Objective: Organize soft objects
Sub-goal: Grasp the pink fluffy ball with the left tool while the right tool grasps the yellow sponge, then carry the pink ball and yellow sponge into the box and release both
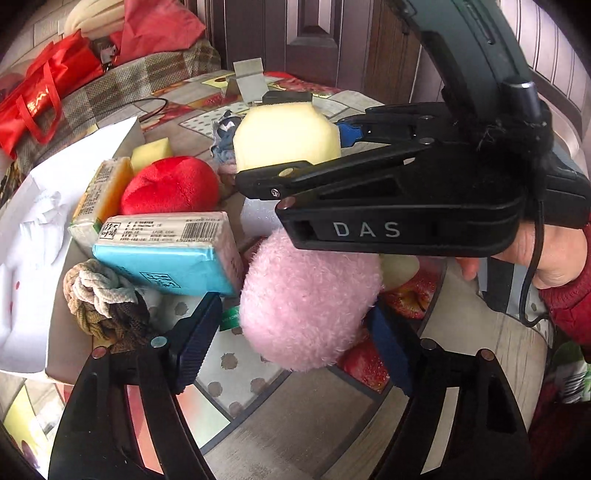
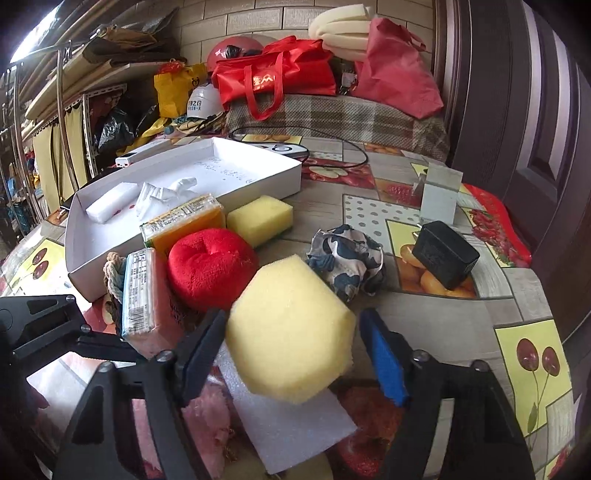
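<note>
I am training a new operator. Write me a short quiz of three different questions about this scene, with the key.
1. True or false: the white box holds the red plush.
2. What lies between the left gripper's fingers? A) pink plush B) rope knot C) black adapter
3. Fill in: the right gripper frames a yellow ____.

Key: 1 false; 2 A; 3 sponge.

We see a dark wooden door (image 2: 517, 110) at right, a tiled wall (image 2: 258, 18) far behind, cluttered shelves (image 2: 74, 92) left.
</note>
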{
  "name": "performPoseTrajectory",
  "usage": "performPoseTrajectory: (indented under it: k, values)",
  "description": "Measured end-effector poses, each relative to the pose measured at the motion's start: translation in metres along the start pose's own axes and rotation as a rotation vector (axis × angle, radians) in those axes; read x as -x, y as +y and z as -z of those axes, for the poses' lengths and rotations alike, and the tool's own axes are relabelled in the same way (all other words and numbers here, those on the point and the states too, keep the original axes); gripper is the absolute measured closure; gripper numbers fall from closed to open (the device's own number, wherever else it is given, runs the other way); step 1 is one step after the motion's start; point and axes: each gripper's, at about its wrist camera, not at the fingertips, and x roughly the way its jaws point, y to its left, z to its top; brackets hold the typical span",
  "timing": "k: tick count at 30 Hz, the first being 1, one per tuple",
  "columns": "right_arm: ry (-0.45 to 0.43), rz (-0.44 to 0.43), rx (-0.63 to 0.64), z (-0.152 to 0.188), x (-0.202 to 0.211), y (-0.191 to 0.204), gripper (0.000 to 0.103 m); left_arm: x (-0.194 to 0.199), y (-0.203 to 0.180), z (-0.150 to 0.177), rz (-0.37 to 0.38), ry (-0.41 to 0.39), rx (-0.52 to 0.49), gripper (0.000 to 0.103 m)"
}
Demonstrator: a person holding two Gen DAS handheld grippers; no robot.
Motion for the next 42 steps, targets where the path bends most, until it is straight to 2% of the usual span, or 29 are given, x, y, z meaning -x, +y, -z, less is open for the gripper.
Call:
performPoseTrajectory:
  k: [1, 4, 13, 15, 18, 20, 23, 29, 35, 42]
  values:
    - [0.008, -0.013, 0.0, 0.0, -0.001, 0.0, 0.051, 0.0, 0.001, 0.0, -0.005, -0.002, 0.003, 0.043]
    - [-0.022, -0.014, -0.004, 0.002, 0.005, 0.0, 0.057, 0.005, 0.001, 0.0, 0.003, -0.031, -0.001, 0.052]
    - [-0.217, 0.018, -0.154, 0.009, 0.043, -0.027, 0.057, 0.047, -0.009, 0.008, -0.069, -0.255, -0.049, 0.052]
    - [-0.244, 0.026, -0.174, 0.01, 0.047, -0.03, 0.057, 0.06, -0.006, 0.013, -0.105, -0.331, -0.025, 0.052]
    - [-0.297, 0.049, -0.206, 0.013, 0.057, -0.034, 0.056, 0.09, 0.008, 0.028, -0.15, -0.496, 0.062, 0.052]
    - [-0.334, 0.065, -0.223, 0.016, 0.063, -0.035, 0.056, 0.1, 0.017, 0.034, -0.247, -0.543, 0.09, 0.052]
    - [-0.374, 0.085, -0.216, 0.017, 0.07, -0.033, 0.056, 0.107, 0.038, 0.041, -0.316, -0.562, 0.146, 0.052]
    - [-0.376, 0.098, -0.178, 0.014, 0.068, -0.026, 0.056, 0.117, 0.076, 0.054, -0.41, -0.562, 0.228, 0.051]
    - [-0.379, 0.103, -0.158, 0.016, 0.069, -0.022, 0.056, 0.122, 0.095, 0.064, -0.452, -0.566, 0.263, 0.051]
    - [-0.358, 0.047, -0.115, 0.011, 0.063, 0.004, 0.057, 0.122, 0.109, 0.065, -0.48, -0.567, 0.292, 0.051]
